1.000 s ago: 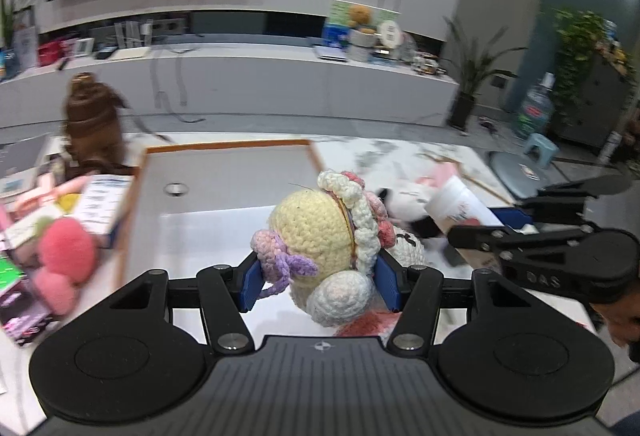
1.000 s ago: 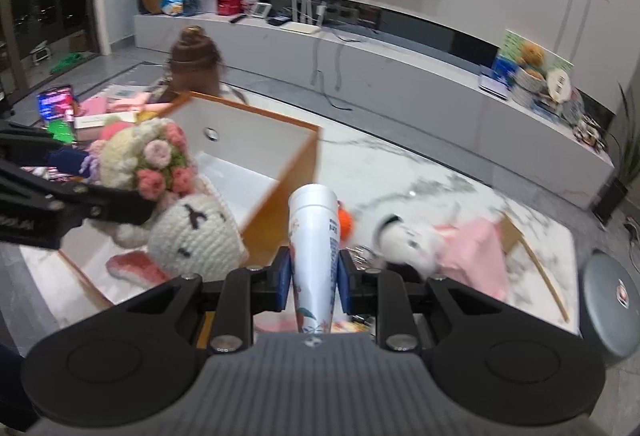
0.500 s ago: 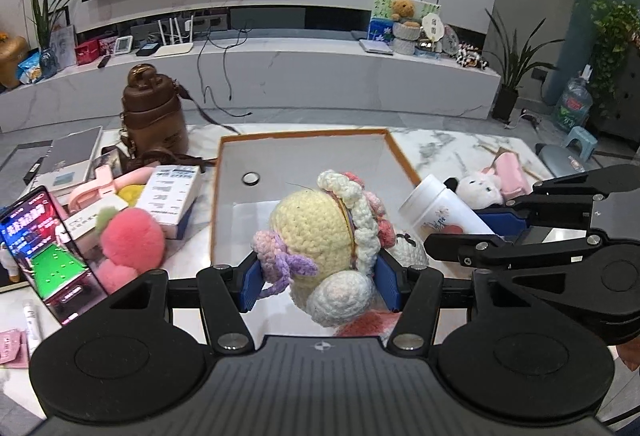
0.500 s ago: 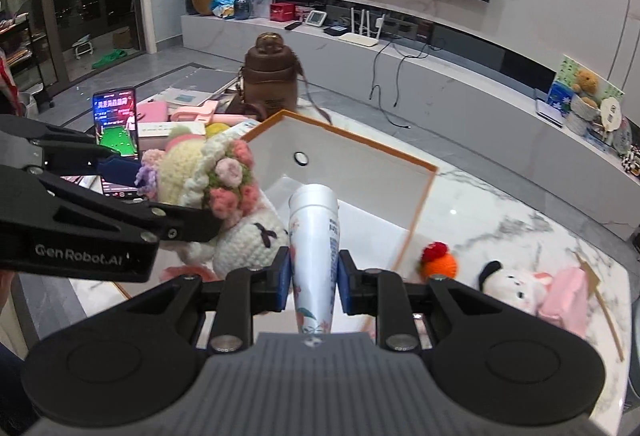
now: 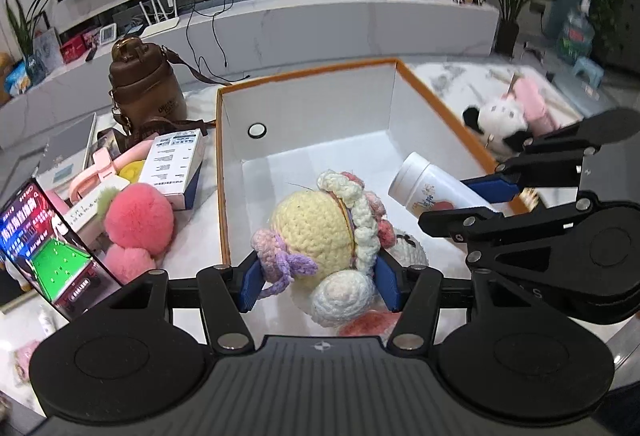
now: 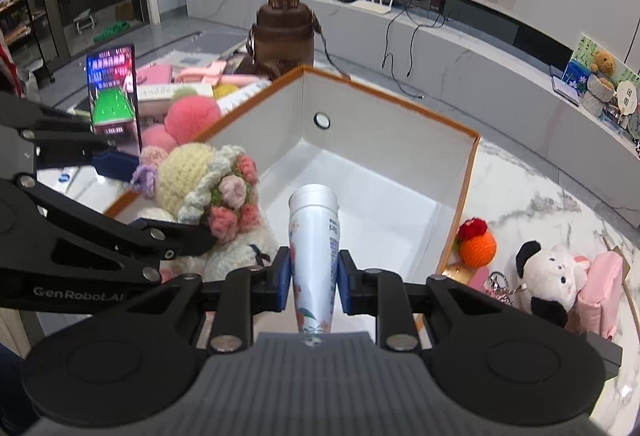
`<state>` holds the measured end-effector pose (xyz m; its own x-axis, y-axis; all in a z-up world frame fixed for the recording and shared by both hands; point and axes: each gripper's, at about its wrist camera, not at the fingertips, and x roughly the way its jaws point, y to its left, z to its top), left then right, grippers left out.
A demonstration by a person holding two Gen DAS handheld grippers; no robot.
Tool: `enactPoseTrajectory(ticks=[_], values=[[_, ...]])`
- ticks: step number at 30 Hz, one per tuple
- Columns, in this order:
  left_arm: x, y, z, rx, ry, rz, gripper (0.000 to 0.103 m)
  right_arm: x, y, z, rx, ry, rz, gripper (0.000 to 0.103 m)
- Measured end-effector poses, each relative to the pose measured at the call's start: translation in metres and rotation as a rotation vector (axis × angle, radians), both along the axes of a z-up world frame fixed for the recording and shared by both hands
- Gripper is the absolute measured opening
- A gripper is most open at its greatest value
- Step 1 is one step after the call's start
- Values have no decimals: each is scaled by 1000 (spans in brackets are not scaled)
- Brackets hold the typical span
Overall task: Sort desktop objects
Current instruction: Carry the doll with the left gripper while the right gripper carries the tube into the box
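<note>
Blue pads on my left hand-held gripper (image 5: 320, 286) are pressed against both sides of the crocheted doll (image 5: 320, 232), jaws about half spread around its yellow head, and I've got it held over the near end of the white box (image 5: 312, 107) with the orange rim. On this left wrist view the right hand-held gripper (image 5: 476, 201) comes in from the right side, clamping a white tube (image 5: 428, 189) that points into the box above its floor. Left of the box on the worktop (image 5: 452, 83) I see a pink pompom (image 5: 138, 222), a small printed carton (image 5: 172, 165), a lit phone (image 5: 48, 248) and a brown flask (image 5: 146, 85). Beyond the box's right wall, a black-and-white plush (image 5: 496, 121) lies on the marble.

Over to the right wrist view: my right hand-held gripper (image 6: 314, 282) is nearly closed, pads squeezing the white tube (image 6: 314, 240) low on its body, cap end pointing forward over the open box (image 6: 384, 123). The left hand-held gripper (image 6: 160, 195) reaches in from the left with the crocheted doll (image 6: 208, 191) pinched at the head, its body hanging just above the box's near corner. Right of the box, on the worktop (image 6: 540, 203), sit an orange crocheted ball (image 6: 476, 242) and the black-and-white plush (image 6: 548, 276), beside a pink pouch (image 6: 600, 292).
</note>
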<state>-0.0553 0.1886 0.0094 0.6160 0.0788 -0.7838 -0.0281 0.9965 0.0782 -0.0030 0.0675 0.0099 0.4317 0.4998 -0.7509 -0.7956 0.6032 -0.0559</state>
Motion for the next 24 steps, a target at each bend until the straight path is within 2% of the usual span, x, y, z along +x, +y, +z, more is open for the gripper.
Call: enactPoseTrajectory(ticks=[12, 16, 24], values=[[13, -4, -26, 57, 86, -36, 66, 4, 16, -38, -134, 23, 47, 25], [17, -4, -33, 70, 120, -35, 66, 8, 15, -43, -141, 43, 43, 25], [18, -8, -37, 105, 131, -28, 67, 11, 18, -47, -150, 50, 43, 26]])
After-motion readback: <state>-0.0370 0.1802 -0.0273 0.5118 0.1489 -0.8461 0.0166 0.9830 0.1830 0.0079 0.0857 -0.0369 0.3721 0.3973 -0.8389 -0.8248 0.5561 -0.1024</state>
